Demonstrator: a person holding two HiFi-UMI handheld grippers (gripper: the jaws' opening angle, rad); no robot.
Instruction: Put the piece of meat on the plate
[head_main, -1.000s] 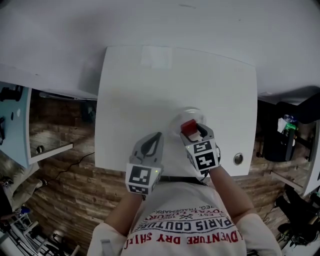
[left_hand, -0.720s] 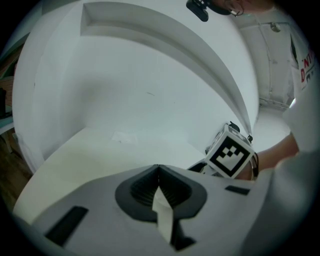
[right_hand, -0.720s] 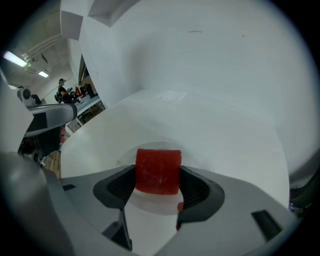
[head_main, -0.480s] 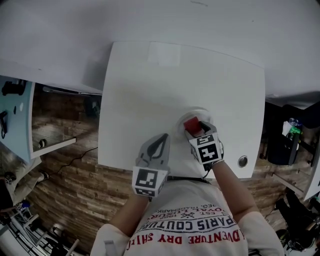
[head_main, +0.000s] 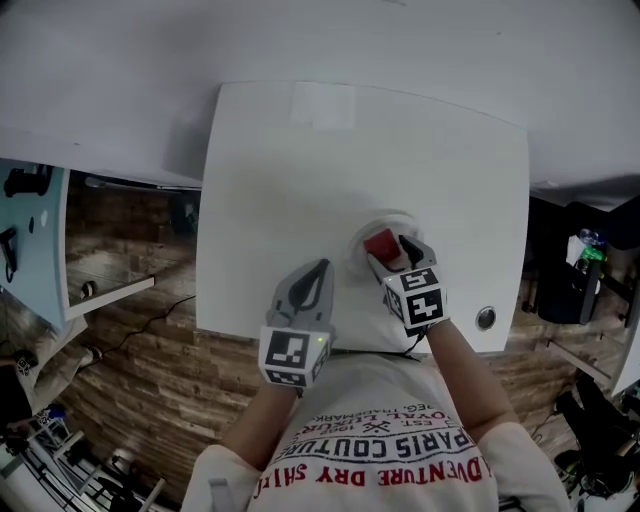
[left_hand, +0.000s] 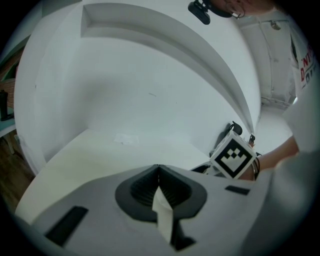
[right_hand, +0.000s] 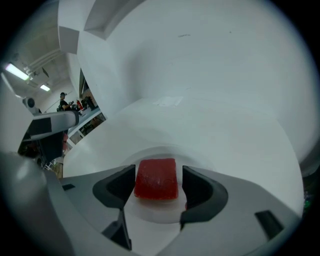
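Observation:
The red piece of meat (right_hand: 156, 180) lies flat on the small white plate (right_hand: 156, 209), near the table's front right. My right gripper (right_hand: 159, 169) stands over the plate, its jaws on either side of the meat with a thin gap to each, so it is open. The head view shows the meat (head_main: 381, 244) on the plate (head_main: 385, 218) just ahead of the right gripper (head_main: 392, 247). To its left, my left gripper (head_main: 316, 270) hovers over the table, shut and holding nothing; the left gripper view shows its jaws (left_hand: 159, 170) pressed together.
The white table (head_main: 280, 180) ends close behind both grippers, with wooden floor below. A round metal grommet (head_main: 485, 318) sits at the front right corner. A pale patch of tape (head_main: 322, 105) lies at the table's back edge, by the white wall.
The right gripper's jaws have drawn slightly apart from the meat, which now rests on the plate. The left gripper has hardly moved.

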